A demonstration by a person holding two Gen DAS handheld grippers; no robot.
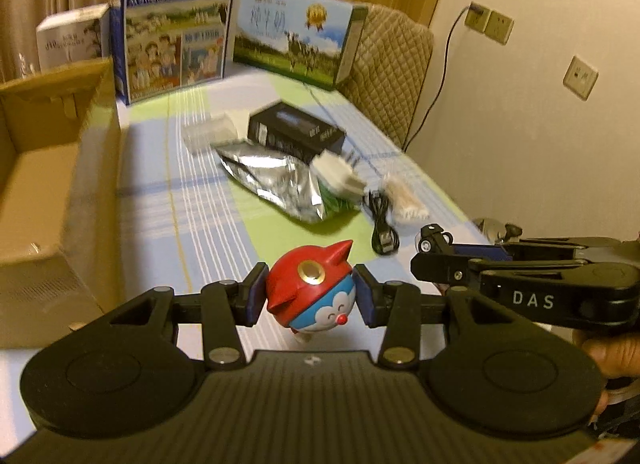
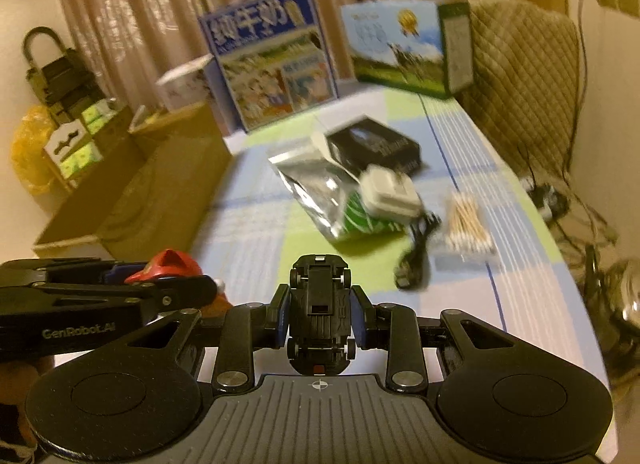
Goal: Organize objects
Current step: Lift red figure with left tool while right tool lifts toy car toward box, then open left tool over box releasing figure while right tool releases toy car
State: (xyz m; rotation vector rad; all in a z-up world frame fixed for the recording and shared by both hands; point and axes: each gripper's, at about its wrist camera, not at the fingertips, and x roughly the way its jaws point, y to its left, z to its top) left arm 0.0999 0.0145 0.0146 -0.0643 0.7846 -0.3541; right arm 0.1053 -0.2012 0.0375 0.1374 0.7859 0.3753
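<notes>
Red-and-blue hard plastic sits between the pads of the left gripper [image 1: 310, 296]: a round cat figure [image 1: 312, 290], pinched across its widest part, both pads touching its sides. It looks light and rigid, but the shell is glossy and curved, so I judge it apt to roll or squirt out if the squeeze slackens; the hold across the middle is the sensible one, since the pointed ears and small feet would give little to bear on.

The right gripper [image 2: 319, 314] is closed on a black toy car [image 2: 319, 312], underside up, nose pointing away, the pads bearing on its flanks between the wheels. That too seems light and stiff, and the flat flanks should hold better than the wheels, which would turn under pressure.

Both toys appear lifted clear of the striped cloth [image 1: 208, 192], the two grippers close side by side.

Farther out on the cloth lie the things not yet sorted: a foil bag [image 1: 276, 180], soft and crinkly, with a white charger [image 2: 390, 194] resting on it, a black box [image 1: 298, 130] behind, a black cable [image 1: 380, 224] and a bundle of cotton swabs [image 2: 466, 226]. The open cardboard box [image 1: 48, 168] at the left looks the likely destination. Two milk cartons [image 1: 174, 24] stand at the far end.
</notes>
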